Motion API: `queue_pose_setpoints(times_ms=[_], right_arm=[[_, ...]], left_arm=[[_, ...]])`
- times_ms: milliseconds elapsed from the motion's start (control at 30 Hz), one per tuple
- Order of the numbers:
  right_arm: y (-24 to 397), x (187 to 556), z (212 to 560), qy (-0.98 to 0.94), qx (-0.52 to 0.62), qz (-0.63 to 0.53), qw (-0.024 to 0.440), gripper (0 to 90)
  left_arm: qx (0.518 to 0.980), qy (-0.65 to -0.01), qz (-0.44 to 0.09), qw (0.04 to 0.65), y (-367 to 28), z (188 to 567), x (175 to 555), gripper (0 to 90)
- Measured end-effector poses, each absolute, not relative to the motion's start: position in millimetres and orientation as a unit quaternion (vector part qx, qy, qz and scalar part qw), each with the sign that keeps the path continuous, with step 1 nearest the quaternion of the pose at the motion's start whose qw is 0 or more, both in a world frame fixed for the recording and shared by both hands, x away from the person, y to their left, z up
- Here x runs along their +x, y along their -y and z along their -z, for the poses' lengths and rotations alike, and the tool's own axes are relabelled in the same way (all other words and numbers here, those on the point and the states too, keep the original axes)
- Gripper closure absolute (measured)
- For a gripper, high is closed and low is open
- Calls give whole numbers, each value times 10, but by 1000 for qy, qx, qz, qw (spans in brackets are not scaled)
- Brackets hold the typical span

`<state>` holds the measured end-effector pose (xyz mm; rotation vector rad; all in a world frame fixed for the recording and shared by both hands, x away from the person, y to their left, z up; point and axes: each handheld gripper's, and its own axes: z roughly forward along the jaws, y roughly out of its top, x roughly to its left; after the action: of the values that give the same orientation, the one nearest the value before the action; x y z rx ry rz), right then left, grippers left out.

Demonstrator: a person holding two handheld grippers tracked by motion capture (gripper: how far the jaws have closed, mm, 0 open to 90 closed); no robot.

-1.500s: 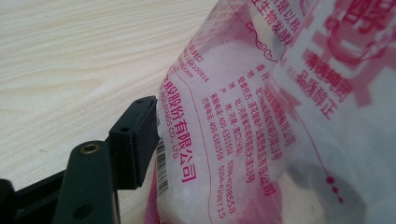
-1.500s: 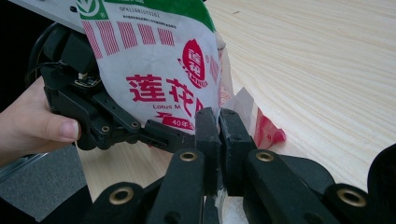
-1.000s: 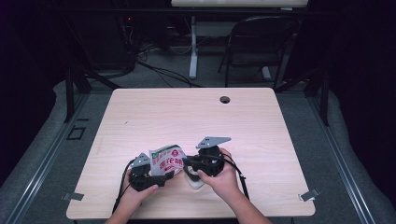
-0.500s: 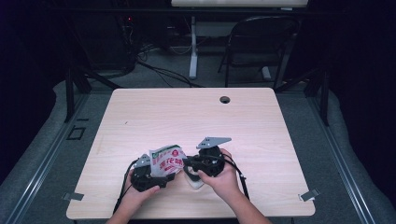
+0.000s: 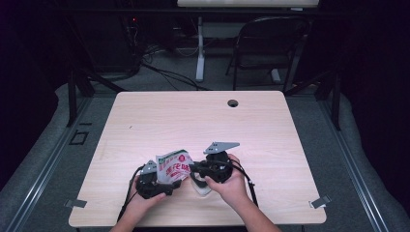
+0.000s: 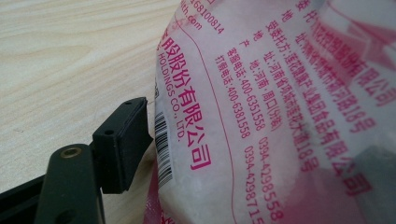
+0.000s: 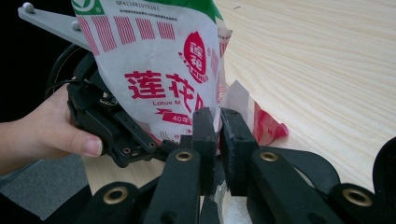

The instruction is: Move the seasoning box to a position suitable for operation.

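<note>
Jaws of the right gripper [image 7: 217, 123] are pinching the white-and-red printed plastic packet [image 5: 173, 166] at lower centre of the pale wooden tabletop [image 5: 193, 121]; the left gripper [image 5: 167, 186] is apparently clamping its other side. Opening it seems underway; pulling apart probably comes next.

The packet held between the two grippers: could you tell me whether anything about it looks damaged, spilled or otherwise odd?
The packet is crumpled and tilted, pinched on one edge by the right gripper and on the other side by the left gripper. No spill shows on the table, and I cannot tell whether the packet is torn.
</note>
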<state>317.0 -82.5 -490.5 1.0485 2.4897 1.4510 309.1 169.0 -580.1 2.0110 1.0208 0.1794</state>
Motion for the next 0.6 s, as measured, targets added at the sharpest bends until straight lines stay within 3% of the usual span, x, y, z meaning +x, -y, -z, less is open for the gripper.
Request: queue_pose_setpoints(times_ms=[267,600], right_arm=[[836,3181,4909,-811,343,-472,34,852],[831,3178,4912,-811,344,-472,35,851]], left_arm=[[816,-399,-84,409,-1669,5841,3081,255],[821,-392,-101,403,-1651,5887,3078,303]])
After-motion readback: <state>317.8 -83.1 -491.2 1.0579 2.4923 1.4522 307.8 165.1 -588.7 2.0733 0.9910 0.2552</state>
